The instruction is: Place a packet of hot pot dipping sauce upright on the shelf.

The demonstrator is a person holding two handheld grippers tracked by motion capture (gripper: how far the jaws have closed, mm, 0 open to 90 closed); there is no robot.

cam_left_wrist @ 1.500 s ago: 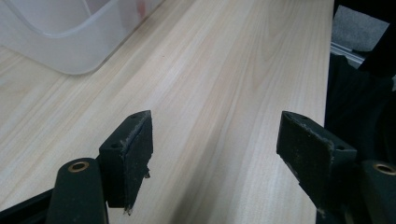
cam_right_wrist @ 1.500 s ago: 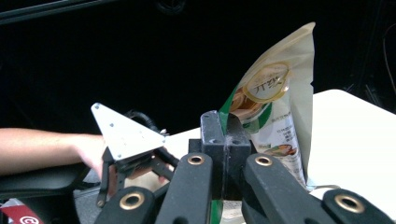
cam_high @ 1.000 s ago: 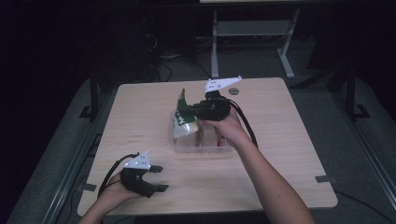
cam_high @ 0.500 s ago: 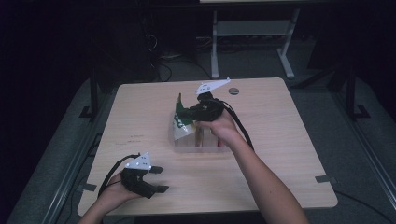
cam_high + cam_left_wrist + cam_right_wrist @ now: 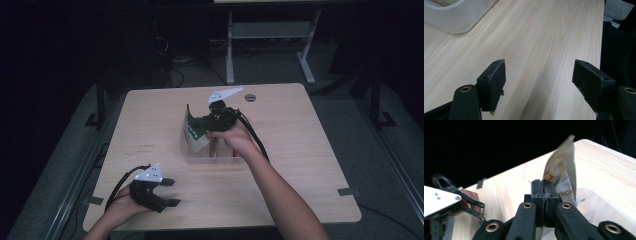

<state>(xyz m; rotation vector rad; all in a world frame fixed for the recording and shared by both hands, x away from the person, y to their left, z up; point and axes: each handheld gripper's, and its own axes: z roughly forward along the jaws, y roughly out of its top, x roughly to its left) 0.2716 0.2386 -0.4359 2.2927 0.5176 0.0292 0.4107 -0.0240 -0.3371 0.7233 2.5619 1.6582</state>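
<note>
The right gripper (image 5: 204, 125) has its jaws pressed fully together on the edge of a packet (image 5: 564, 173), which stands up past the jaw tips, above a clear plastic tub (image 5: 210, 152) lying directly beneath them. The grip looks thin: only a narrow strip of the packet's edge sits between the jaws, so in my judgement a quick turn of the wrist could let it slide free and drop outside the tub. The tub is light and unheld; a nudge from the packet could push it across the table (image 5: 300, 150). The left gripper (image 5: 167, 192) rests near the table's front edge, jaws wide apart and empty, well away from the tub.
</note>
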